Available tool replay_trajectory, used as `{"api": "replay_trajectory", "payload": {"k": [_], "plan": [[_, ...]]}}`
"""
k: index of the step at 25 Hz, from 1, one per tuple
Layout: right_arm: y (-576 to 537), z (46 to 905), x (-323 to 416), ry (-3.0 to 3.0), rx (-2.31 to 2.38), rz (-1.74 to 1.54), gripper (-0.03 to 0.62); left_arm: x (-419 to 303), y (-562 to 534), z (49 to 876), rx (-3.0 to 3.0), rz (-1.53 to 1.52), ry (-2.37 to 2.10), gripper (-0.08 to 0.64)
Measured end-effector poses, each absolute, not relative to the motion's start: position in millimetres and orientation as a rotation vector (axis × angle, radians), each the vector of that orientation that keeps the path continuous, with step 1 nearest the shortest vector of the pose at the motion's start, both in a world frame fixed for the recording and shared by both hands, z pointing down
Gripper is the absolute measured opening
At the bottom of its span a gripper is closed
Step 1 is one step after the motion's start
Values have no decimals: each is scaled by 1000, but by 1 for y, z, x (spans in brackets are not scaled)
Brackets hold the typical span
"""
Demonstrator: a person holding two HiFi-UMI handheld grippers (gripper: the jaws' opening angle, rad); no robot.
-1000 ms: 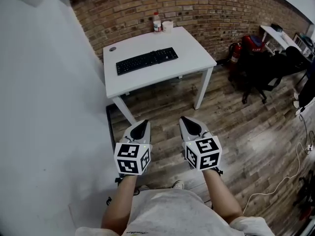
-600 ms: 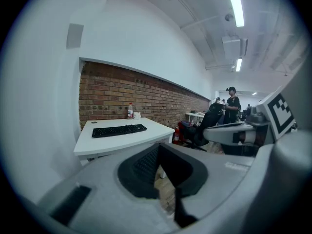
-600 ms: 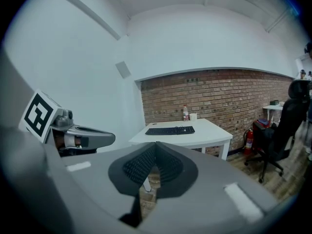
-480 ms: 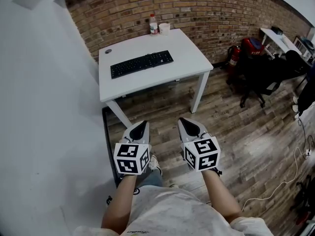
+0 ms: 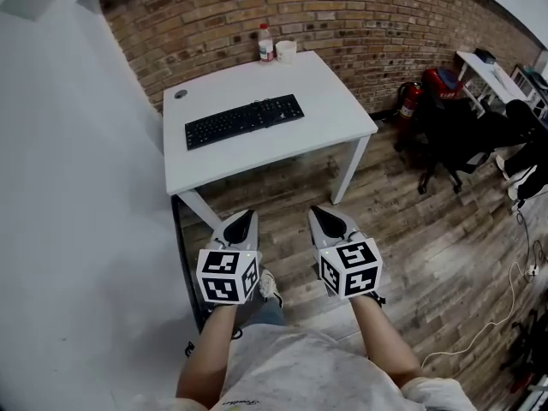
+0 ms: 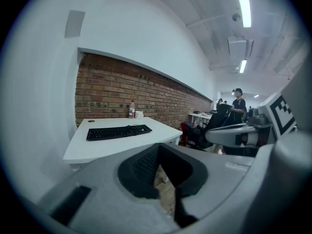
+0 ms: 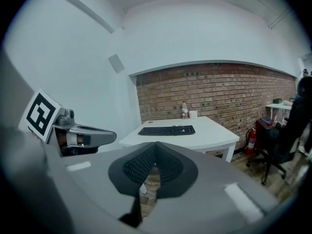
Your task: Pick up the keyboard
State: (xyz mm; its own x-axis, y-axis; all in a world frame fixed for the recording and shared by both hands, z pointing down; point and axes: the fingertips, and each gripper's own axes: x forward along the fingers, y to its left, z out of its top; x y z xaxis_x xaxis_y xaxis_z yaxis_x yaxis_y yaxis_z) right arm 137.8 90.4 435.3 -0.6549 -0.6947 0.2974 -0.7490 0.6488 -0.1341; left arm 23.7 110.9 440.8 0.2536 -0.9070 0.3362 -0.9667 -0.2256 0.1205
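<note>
A black keyboard (image 5: 244, 120) lies on a white table (image 5: 317, 122) against the brick wall; it also shows in the left gripper view (image 6: 118, 131) and the right gripper view (image 7: 166, 130). My left gripper (image 5: 241, 222) and right gripper (image 5: 330, 219) hang side by side over the wooden floor, well short of the table's near edge. Both are shut with nothing between the jaws, and both point toward the table. In the left gripper view the tips (image 6: 159, 148) meet; in the right gripper view the tips (image 7: 155, 146) meet too.
A bottle (image 5: 266, 43) and a white cup (image 5: 287, 50) stand at the table's far edge, and a small round disc (image 5: 180, 93) lies at its far left corner. Office chairs (image 5: 458, 135) and a fire extinguisher (image 5: 408, 101) are to the right. A white wall (image 5: 77, 187) runs along the left.
The table and keyboard have grown nearer and larger in the head view as the person walks toward them. Both grippers keep their side-by-side pose and stay shut.
</note>
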Motion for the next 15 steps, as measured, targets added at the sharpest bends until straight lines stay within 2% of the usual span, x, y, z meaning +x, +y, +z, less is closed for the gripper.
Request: {"api": "replay_trajectory", "payload": {"k": [15], "plan": [[-71,444,52,-2551,1209,409,6,-78,-49,450,2190,265,-1671,-12]]}}
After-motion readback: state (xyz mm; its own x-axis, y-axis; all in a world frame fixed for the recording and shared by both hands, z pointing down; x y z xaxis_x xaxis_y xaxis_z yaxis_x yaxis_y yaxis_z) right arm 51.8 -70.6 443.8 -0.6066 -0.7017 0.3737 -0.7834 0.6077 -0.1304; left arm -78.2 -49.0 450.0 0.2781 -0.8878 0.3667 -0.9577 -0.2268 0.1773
